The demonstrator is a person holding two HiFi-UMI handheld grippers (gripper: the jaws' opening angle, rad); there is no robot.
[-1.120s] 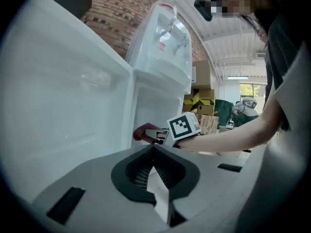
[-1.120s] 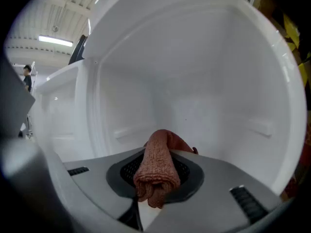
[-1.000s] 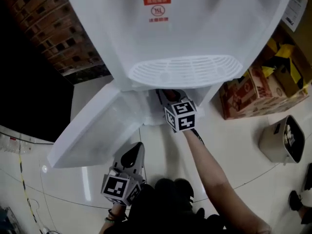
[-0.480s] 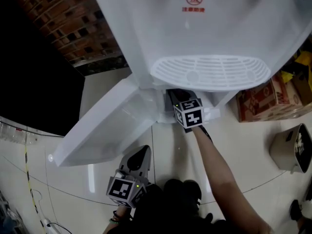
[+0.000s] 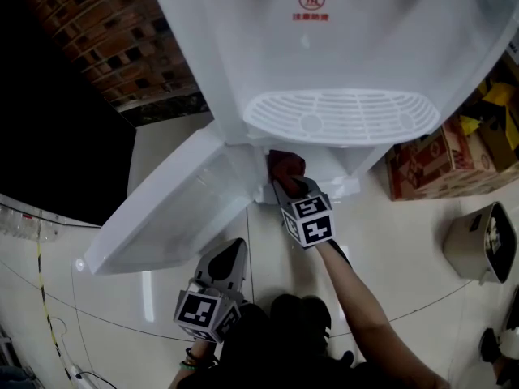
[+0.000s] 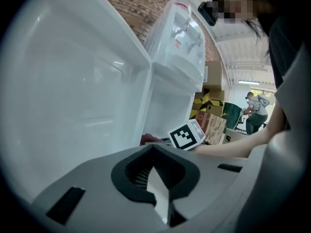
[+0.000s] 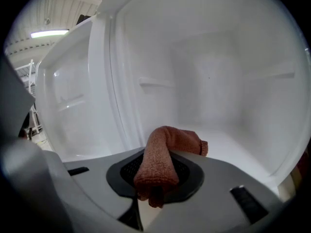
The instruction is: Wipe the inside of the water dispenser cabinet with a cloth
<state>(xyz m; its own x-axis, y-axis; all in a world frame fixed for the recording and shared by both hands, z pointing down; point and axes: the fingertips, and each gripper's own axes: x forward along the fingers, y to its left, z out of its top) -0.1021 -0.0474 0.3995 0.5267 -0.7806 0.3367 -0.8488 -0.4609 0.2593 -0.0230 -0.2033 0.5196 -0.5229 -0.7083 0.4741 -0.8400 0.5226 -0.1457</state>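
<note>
The white water dispenser (image 5: 340,47) stands ahead with its lower cabinet door (image 5: 174,209) swung open to the left. My right gripper (image 5: 285,175) is shut on a reddish-brown cloth (image 7: 163,159), held at the mouth of the cabinet. In the right gripper view the cloth droops over the jaws, and the white cabinet interior (image 7: 218,91) fills the picture, with a small ledge (image 7: 155,84) on its wall. My left gripper (image 5: 227,259) hangs low near the person's body, shut and empty, in front of the open door (image 6: 73,81).
Cardboard boxes (image 5: 438,164) stand to the right of the dispenser. A beige bin (image 5: 482,245) sits on the glossy floor at the right. A brick wall (image 5: 122,47) runs behind on the left. Another person (image 6: 255,110) stands far off in the left gripper view.
My right gripper has drawn back out of the cabinet toward the person, so the cloth now shows at the opening. The left gripper has stayed where it was.
</note>
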